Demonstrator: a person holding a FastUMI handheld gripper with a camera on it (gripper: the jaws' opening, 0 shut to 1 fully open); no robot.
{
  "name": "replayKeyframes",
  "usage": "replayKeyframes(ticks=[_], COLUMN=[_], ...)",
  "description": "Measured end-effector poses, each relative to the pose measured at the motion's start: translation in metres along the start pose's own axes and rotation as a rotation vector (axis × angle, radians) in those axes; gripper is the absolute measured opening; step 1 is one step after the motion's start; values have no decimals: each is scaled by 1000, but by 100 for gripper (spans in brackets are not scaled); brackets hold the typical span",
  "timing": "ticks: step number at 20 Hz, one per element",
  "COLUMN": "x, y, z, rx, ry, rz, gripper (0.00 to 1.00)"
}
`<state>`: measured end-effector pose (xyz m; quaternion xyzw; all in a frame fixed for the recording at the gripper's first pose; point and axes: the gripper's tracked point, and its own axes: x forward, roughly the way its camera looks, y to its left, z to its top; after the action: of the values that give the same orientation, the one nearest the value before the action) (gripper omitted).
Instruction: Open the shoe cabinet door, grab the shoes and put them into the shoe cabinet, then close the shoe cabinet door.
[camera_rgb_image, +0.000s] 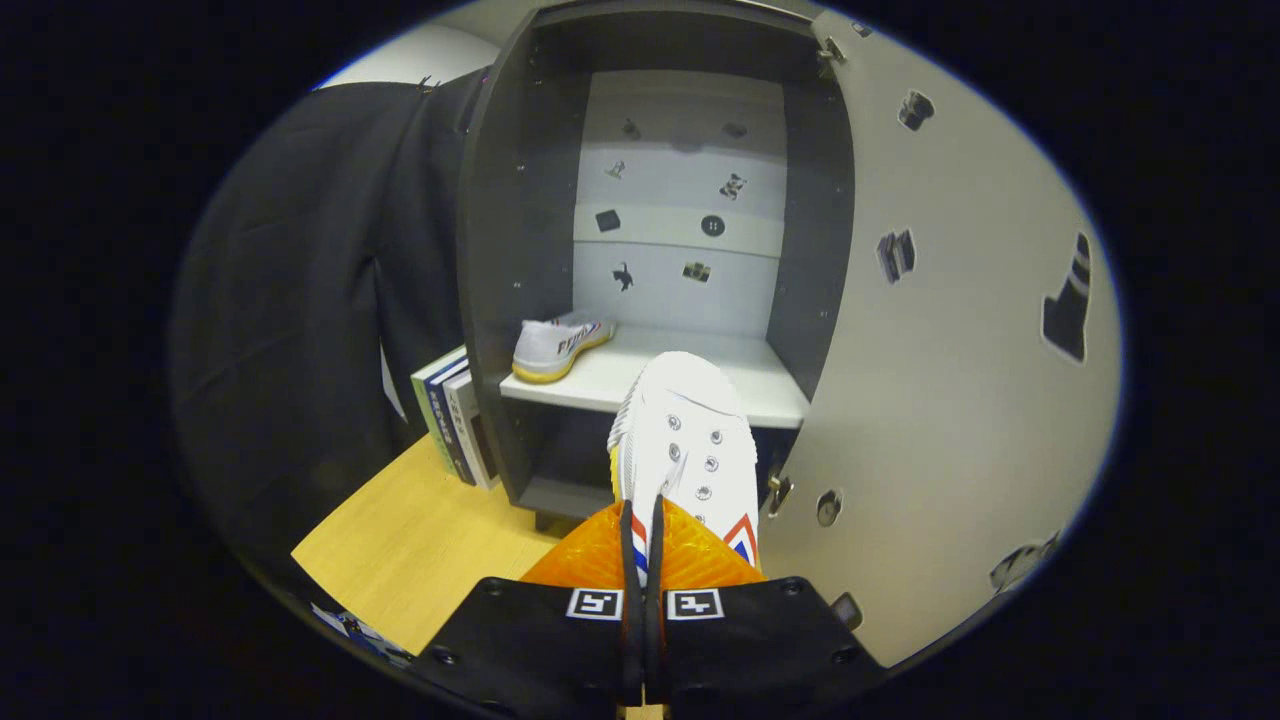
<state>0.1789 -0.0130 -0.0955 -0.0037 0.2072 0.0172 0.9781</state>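
The shoe cabinet (515, 250) stands ahead with its door (960, 380) swung wide to the right. One white shoe with a yellow sole (560, 347) lies on the cabinet's white shelf (760, 385), at its left side. My gripper (643, 525) is shut on a second white shoe (690, 440), pinching its edge between both fingers. This shoe hangs in the air, toe pointing forward toward the shelf's front edge, just short of the cabinet opening.
A few books (455, 415) stand upright against the cabinet's left outer wall on the wooden table (420, 550). Black cloth (300, 300) hangs behind them on the left. The open door is close on the right of the held shoe.
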Motion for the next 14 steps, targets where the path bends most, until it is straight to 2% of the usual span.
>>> replayKeyframes(ticks=[3,8,14], x=[24,95,190], y=[-13,-32,-46], z=[43,95,124], rx=[-5,-15,-31], ry=[-60,-85,-28], rz=[-28,-61,-69], gripper=[2,2,2])
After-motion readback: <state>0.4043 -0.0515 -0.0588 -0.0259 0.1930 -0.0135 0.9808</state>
